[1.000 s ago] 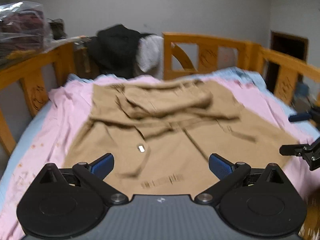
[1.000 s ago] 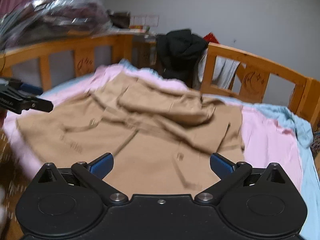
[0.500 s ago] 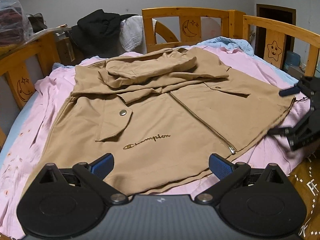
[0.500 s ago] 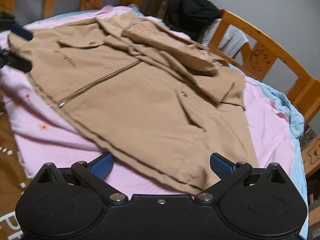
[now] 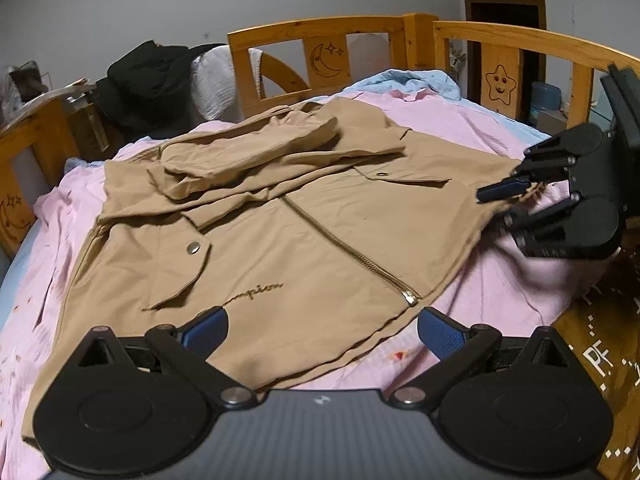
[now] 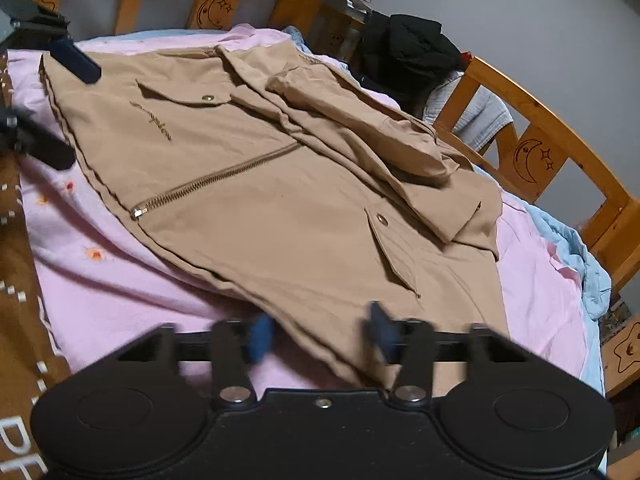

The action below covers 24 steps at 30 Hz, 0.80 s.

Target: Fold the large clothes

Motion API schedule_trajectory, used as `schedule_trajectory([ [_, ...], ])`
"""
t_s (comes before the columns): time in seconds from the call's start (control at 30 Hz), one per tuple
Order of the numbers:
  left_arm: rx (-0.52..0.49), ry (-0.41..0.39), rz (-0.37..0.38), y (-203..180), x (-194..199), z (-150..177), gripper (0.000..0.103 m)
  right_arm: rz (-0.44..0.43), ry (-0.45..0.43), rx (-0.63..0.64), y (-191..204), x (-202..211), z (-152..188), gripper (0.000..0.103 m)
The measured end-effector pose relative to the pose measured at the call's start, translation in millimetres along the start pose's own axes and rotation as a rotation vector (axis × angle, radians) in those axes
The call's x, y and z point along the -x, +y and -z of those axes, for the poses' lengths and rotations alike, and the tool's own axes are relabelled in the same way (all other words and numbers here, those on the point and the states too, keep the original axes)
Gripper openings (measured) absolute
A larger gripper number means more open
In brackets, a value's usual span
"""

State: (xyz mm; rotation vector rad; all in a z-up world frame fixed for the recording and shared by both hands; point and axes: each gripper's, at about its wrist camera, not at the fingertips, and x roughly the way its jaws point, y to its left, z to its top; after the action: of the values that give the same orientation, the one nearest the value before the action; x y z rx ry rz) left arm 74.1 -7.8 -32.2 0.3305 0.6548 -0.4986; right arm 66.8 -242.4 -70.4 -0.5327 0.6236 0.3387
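A tan zip jacket (image 5: 304, 224) lies flat on a pink sheet, sleeves folded across its chest; it also shows in the right wrist view (image 6: 288, 200). My left gripper (image 5: 322, 326) is open, low over the jacket's hem, one finger either side of the hem near the zip end. My right gripper (image 6: 318, 334) is partly open, its blurred fingers straddling the hem's other corner; it also shows in the left wrist view (image 5: 504, 208), at the jacket's right edge. Neither holds the cloth.
The pink sheet (image 5: 500, 280) covers a bed with a wooden rail (image 5: 500, 36) around it. A black garment (image 5: 152, 76) and a white one (image 5: 212, 80) hang on the rail at the back. A blue cloth (image 6: 580, 256) lies along the far side. A brown patterned blanket (image 5: 600, 344) lies at the near edge.
Both grippers have dropped lower and closer to the jacket's hem. The right gripper's fingers have narrowed from wide open and are still in motion.
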Motion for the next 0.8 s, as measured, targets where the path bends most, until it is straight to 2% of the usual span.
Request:
schedule_trajectory([
  [0.1,-0.06,0.004,-0.032,-12,-8,-7,0.103,0.009,-0.054,-0.065,-8,6,-11,0.019],
  [0.23,-0.11,0.034,-0.097,-23,-25,-15,0.102,-0.025,-0.127,-0.274,-38,12,-23,0.016],
  [0.3,-0.107,0.035,-0.14,-20,-29,-19,0.097,-0.033,-0.158,-0.338,-50,13,-24,0.015],
  [0.4,-0.134,0.022,-0.247,-11,-29,-19,0.089,-0.029,-0.175,-0.342,-51,15,-23,0.015],
  [0.5,-0.242,-0.016,-0.406,-9,-22,-5,0.087,-0.03,-0.179,-0.325,-49,16,-20,0.015],
  [0.6,-0.317,-0.024,-0.497,-9,-12,16,0.082,-0.031,-0.193,-0.335,-50,19,-20,0.015],
  [0.67,-0.316,-0.011,-0.551,-4,-6,26,0.08,-0.026,-0.204,-0.336,-51,21,-20,0.015],
  [0.77,-0.223,0.03,-0.618,21,2,34,0.078,-0.02,-0.221,-0.336,-52,23,-21,0.015],
  [0.8,-0.179,0.042,-0.641,31,4,35,0.074,-0.019,-0.226,-0.339,-53,23,-21,0.015],
])
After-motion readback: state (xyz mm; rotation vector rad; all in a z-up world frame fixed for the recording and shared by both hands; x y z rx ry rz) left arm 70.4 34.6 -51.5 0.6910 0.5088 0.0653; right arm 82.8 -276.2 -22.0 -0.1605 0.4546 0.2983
